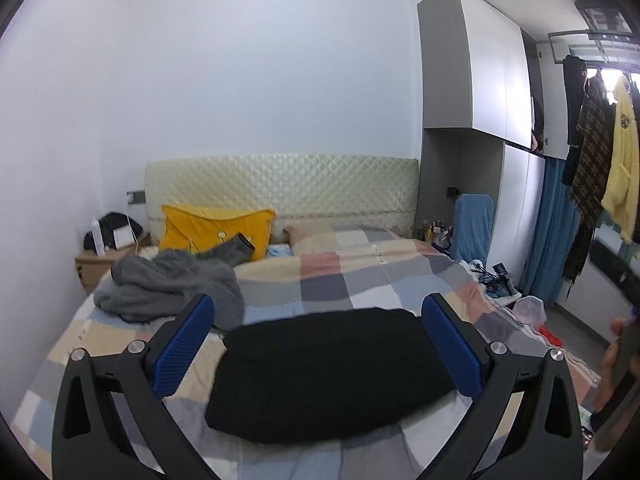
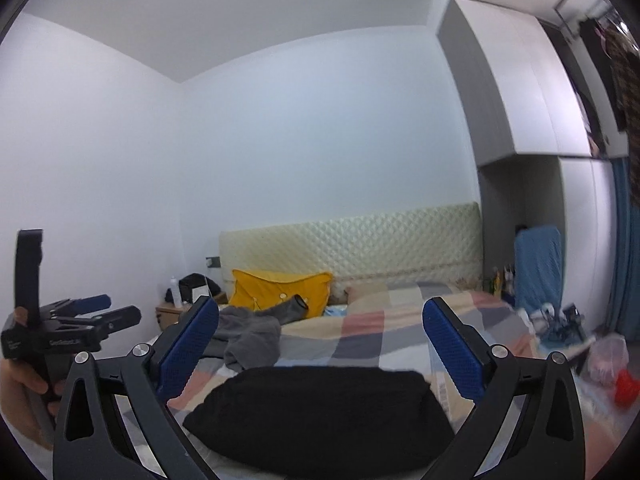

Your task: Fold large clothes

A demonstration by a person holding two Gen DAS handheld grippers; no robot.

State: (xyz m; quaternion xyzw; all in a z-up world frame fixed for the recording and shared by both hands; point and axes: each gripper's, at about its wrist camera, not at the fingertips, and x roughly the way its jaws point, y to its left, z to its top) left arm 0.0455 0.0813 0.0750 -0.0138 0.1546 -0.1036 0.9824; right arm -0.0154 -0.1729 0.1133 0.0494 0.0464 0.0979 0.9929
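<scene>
Both grippers hang above the near end of the bed w/ nothing between their pads. Left gripper point(image 1: 318, 308): jaws spread wide, blue pads point(image 1: 182, 344) well apart, empty. Right gripper point(image 2: 320, 312): same, jaws wide, blue fingers point(image 2: 452, 348) framing the cloth below, no contact visible.

Nearest on the bed: black garment point(image 1: 320, 376), folded into a compact rounded rectangle, lying flat on the checked bedspread point(image 1: 360, 276), roughly centred btw the fingers in both views. In the right wrist view the left gripper shows at the near left edge, held in a hand point(image 2: 24, 384), up off the bed.

Further back, left side: grey garment point(image 1: 168, 280), crumpled in a heap, one sleeve stretched toward the far right and resting on the yellow pillow point(image 1: 212, 228). Well apart from the black one.

Pillow leans against the quilted cream headboard point(image 1: 280, 184) at the far end. Far left corner: wooden nightstand point(image 1: 94, 268) w/ a dark item & white bottle on top.

Right side: grey/white wardrobe point(image 1: 480, 80); blue cloth draped over smth point(image 1: 472, 224) beside the bed; clothes hanging on a rack point(image 1: 600, 140) far right, incl. yellow & plaid pieces. Floor right of bed: clutter, a red item point(image 2: 626, 388), details too blurred.
</scene>
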